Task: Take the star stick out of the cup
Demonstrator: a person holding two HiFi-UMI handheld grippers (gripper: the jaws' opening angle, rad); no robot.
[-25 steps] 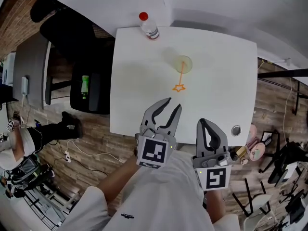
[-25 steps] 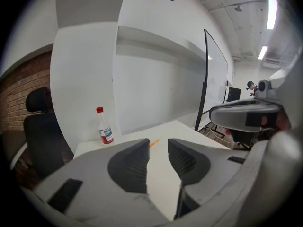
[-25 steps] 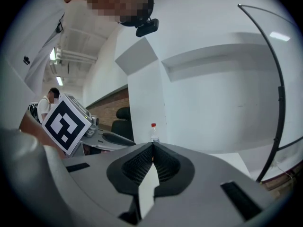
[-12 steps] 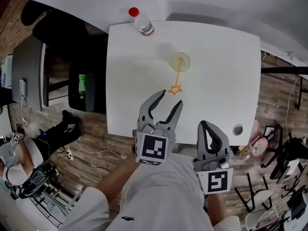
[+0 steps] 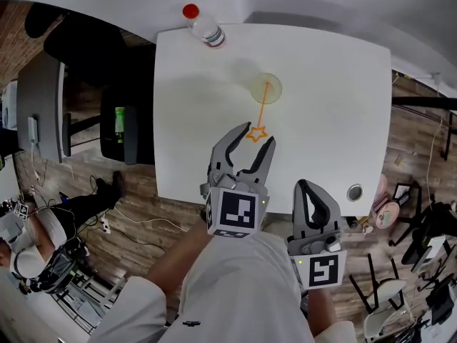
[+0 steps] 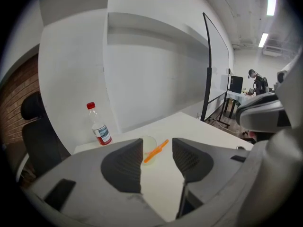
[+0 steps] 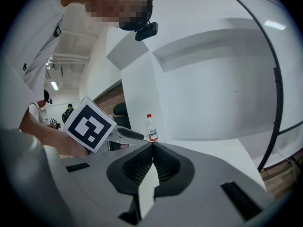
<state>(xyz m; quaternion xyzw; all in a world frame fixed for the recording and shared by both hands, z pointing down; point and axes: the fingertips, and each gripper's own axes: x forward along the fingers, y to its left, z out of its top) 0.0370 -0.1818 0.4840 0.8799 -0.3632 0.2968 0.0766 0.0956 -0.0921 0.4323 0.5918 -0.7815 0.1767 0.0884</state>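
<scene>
A pale translucent cup (image 5: 268,88) stands on the white table (image 5: 335,120). An orange stick leans out of it toward me and ends in a star (image 5: 255,132). My left gripper (image 5: 255,137) hovers with its tips on either side of the star; its jaws stand wide and are closing, pressing on nothing. In the left gripper view the cup (image 6: 149,143) and stick (image 6: 156,151) show ahead between the left gripper's (image 6: 157,144) jaws, the star end hidden. My right gripper (image 5: 309,186) stays shut and empty at the table's near edge, its jaws together in the right gripper view (image 7: 152,146).
A clear bottle with a red cap (image 5: 202,26) stands at the table's far left corner. A round metal grommet (image 5: 354,192) sits near the front right edge. A black chair (image 5: 128,120) is left of the table; stools and clutter lie on the floor at right.
My left gripper has moved forward over the table until its tips flank the star, and its jaws stand wider than a second ago. The right gripper has stayed put.
</scene>
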